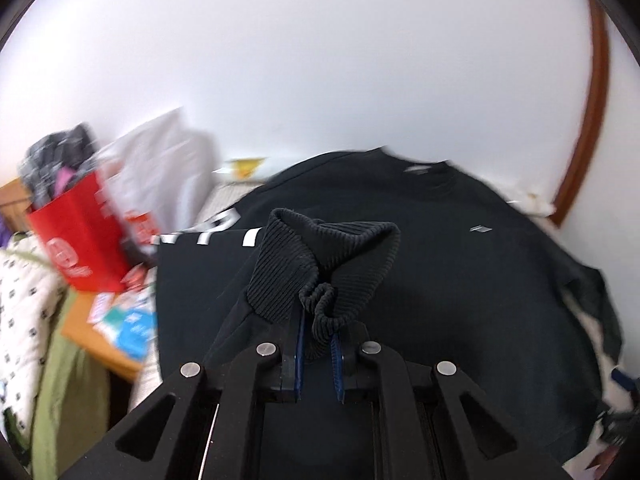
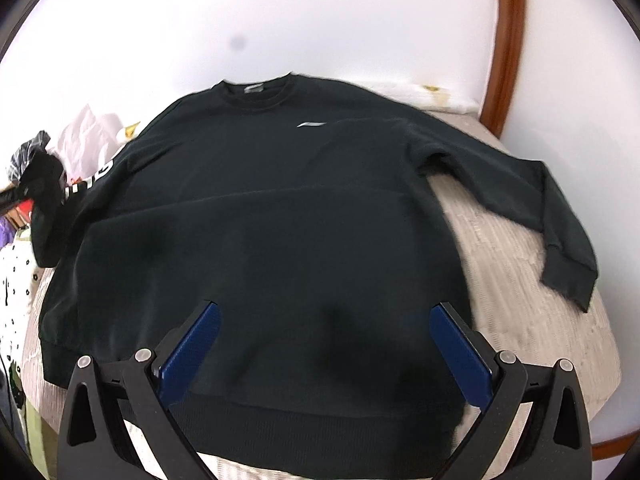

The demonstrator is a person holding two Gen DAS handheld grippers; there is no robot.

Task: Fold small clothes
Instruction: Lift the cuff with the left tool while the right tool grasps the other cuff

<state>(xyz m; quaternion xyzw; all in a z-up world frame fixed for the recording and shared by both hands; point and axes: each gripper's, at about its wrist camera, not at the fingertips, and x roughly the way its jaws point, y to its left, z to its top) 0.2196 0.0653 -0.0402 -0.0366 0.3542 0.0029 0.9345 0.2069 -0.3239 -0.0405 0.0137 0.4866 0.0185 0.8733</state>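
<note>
Left jaws pinch the ribbed cuff of a black sweatshirt; right jaws hang wide open over its hem.

Nearest in the left wrist view, the left gripper has its jaws drawn almost together on the bunched ribbed cuff, and the sleeve is lifted across the garment's body. In the right wrist view, the right gripper holds nothing, its blue pads spread far apart above the lower front of the black sweatshirt, not touching it that I can tell. The sweatshirt lies face up on a pale quilted bed, collar toward the white wall, its other sleeve stretched out sideways over the cover. Further left sit a red bag and a white plastic bag.
</note>
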